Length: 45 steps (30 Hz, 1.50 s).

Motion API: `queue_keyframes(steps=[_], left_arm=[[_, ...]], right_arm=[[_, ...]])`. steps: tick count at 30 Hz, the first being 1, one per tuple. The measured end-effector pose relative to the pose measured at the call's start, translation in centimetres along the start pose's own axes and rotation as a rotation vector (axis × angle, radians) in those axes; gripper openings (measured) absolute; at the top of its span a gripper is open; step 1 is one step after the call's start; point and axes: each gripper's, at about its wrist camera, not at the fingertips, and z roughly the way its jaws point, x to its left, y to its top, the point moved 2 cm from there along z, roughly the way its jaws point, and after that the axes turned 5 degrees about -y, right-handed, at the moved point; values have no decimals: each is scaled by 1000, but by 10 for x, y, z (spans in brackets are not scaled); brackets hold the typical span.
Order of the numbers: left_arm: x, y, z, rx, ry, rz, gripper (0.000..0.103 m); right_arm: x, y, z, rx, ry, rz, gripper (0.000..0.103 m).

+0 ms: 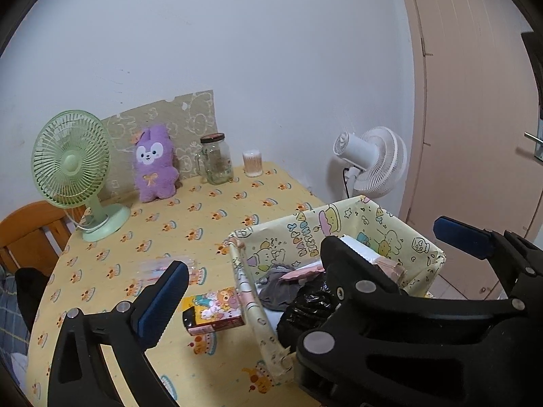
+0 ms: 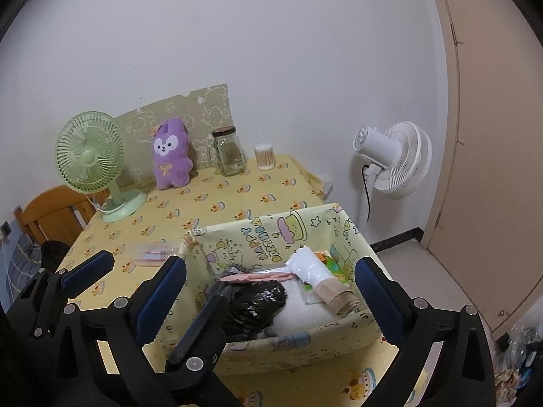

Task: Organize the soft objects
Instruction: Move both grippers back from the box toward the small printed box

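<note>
The box (image 2: 339, 334) at the table's near right edge holds soft things; the plush (image 2: 170, 159) at the far edge remains. Left gripper (image 1: 315, 264) and right gripper (image 2: 271, 288) are released, empty.

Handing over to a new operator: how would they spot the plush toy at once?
Look to the table's far edge, by the wall. Between the green fan and the glass jar stands the plush: the only purple, furry thing there, with rabbit ears and a white face.

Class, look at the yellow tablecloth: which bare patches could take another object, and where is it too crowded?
Free: the cloth's middle, bordered by the green fan, purple plush, glass jar and patterned box. Crowded: inside that box, piled with a black bag and white roll; and beside the small carton.
</note>
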Motion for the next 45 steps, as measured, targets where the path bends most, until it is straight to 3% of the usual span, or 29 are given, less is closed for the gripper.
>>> queue_keyframes(steps=[25, 45], left_arm=[[57, -30, -47, -26, 67, -58, 103], [98, -61, -48, 9, 138, -81, 103]], right_arm=[[68, -19, -32, -25, 30, -55, 103], [117, -42, -14, -7, 81, -95, 103]])
